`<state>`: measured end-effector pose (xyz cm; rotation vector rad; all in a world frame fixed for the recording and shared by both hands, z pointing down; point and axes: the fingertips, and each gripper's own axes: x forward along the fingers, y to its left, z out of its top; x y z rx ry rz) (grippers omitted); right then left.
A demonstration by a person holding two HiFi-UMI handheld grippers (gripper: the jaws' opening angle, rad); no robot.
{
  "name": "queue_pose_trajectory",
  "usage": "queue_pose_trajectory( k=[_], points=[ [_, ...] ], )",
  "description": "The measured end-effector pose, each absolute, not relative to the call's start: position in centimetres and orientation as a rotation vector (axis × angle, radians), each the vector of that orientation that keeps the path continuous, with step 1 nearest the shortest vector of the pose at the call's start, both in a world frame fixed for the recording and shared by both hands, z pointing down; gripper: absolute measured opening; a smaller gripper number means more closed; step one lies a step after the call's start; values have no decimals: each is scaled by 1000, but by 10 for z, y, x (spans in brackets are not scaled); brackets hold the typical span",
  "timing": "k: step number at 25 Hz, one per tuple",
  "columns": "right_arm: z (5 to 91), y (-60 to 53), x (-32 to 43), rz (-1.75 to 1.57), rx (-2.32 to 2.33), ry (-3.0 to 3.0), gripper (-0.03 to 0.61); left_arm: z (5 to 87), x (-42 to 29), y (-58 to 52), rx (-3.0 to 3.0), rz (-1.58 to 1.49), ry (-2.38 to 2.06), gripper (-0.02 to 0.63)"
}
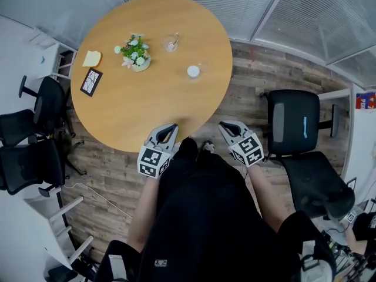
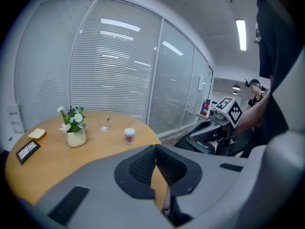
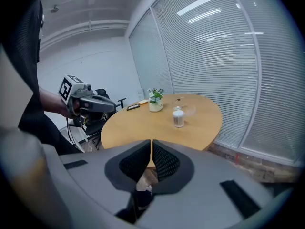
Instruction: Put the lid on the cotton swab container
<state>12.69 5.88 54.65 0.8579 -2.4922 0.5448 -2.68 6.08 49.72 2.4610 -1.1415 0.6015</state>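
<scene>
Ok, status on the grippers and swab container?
Left gripper and right gripper both shut, empty, by the round wooden table. Small white cylindrical cotton swab container upright mid-table, untouched. White flower pot left of it, off the path.

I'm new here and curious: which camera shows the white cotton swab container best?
The left gripper view: the cotton swab container stands side-on against bare table, its coloured band visible. The right gripper view shows it side-on too, but plain white. The head view shows only its small white top.
</scene>
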Motion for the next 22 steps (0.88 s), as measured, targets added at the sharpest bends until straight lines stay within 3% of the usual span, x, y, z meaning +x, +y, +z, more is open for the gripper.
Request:
queue_pose_trajectory(
  k=[22],
  points=[
    [540,-5,70,513,1016,-2360,11,530,-45,-25,2607,549,-800,8]
  ],
)
